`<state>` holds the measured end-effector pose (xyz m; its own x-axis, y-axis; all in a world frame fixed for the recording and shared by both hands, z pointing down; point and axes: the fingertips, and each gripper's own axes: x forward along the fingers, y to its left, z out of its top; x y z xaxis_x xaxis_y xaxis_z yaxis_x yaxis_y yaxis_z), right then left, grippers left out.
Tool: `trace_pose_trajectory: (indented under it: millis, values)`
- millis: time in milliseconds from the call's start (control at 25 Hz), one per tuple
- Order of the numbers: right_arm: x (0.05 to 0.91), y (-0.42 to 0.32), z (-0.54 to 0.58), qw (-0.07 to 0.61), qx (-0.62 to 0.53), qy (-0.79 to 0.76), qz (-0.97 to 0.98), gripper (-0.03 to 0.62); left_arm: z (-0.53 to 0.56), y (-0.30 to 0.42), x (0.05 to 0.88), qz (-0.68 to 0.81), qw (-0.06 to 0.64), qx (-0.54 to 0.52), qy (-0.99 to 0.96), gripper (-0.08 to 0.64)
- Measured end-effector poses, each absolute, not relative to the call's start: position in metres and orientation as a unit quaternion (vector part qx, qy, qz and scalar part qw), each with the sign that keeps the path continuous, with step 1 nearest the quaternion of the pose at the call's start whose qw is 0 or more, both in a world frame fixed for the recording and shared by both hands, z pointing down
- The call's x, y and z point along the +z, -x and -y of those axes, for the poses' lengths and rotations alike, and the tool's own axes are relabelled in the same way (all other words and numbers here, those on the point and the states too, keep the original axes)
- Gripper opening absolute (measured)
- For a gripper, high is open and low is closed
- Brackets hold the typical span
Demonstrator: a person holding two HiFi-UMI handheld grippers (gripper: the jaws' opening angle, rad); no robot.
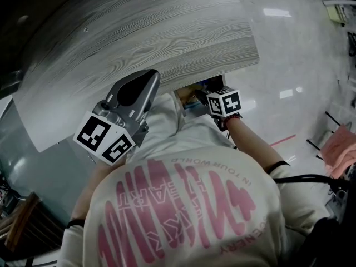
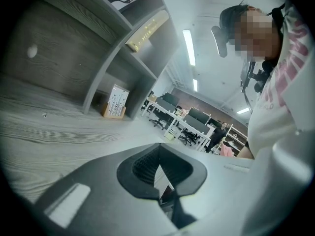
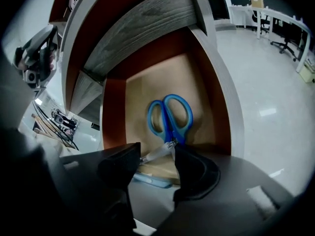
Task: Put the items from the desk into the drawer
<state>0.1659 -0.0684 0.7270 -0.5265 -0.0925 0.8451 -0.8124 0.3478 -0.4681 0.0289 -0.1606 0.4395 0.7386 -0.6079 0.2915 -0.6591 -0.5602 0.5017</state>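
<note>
Two jaws, right gripper (image 3: 156, 154): spread, holding nothing, above scissors (image 3: 170, 116).
Left gripper (image 2: 166, 194): closed, empty, over desk (image 2: 44, 132).
Scissors: flat in drawer (image 3: 219, 117).
Risk: pulling back low, a jaw could catch the scissors and drag them out.

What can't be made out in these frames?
Right gripper view: light-blue flat thing mostly behind right gripper; scissors tips too.
Head view: drawer contents hidden under desk top and the person's shoulder.
Left gripper view: print on shelf box too small.
</note>
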Motion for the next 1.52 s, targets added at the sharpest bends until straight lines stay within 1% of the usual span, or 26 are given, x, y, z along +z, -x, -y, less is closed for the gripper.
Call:
trace_pose_trajectory:
  millis: [40,280,440,520,640,800,920,1000,1160,1280,1520]
  values:
    - [0.728,-0.166,0.068,0.378,0.482,-0.314,0.726,0.230,0.161,-0.029,0.440,0.358,0.302,0.043,-0.882,0.020]
    - [0.720,-0.169,0.074,0.343,0.503,-0.339,0.717,0.245,0.162,-0.033,0.440,0.352,0.301,0.041,-0.885,0.020]
    - [0.704,-0.175,0.076,0.313,0.516,-0.358,0.712,0.244,0.163,-0.035,0.437,0.350,0.298,0.039,-0.887,0.020]
    - [0.691,-0.177,0.078,0.286,0.526,-0.364,0.713,0.244,0.164,-0.038,0.434,0.350,0.295,0.035,-0.888,0.020]
    - [0.657,-0.175,0.089,0.216,0.543,-0.364,0.725,0.239,0.164,-0.044,0.429,0.347,0.290,0.028,-0.891,0.020]
    - [0.593,-0.175,0.113,0.115,0.521,-0.363,0.764,0.153,0.160,-0.055,0.418,0.346,0.278,0.020,-0.896,0.020]
    - [0.545,-0.180,0.131,0.047,0.495,-0.372,0.784,0.047,0.159,-0.057,0.407,0.354,0.264,0.009,-0.897,0.020]
    - [0.513,-0.182,0.142,0.006,0.476,-0.369,0.798,0.007,0.163,-0.055,0.394,0.366,0.249,-0.006,-0.897,0.020]
    - [0.443,-0.191,0.157,-0.058,0.426,-0.352,0.831,0.005,0.169,-0.053,0.352,0.383,0.221,-0.049,-0.895,0.020]
    - [0.385,-0.201,0.163,-0.103,0.356,-0.343,0.863,0.003,0.161,-0.055,0.313,0.382,0.205,-0.086,-0.897,0.020]
    - [0.268,-0.210,0.164,-0.240,0.259,-0.256,0.900,0.005,0.141,-0.053,0.252,0.373,0.165,-0.142,-0.902,0.020]
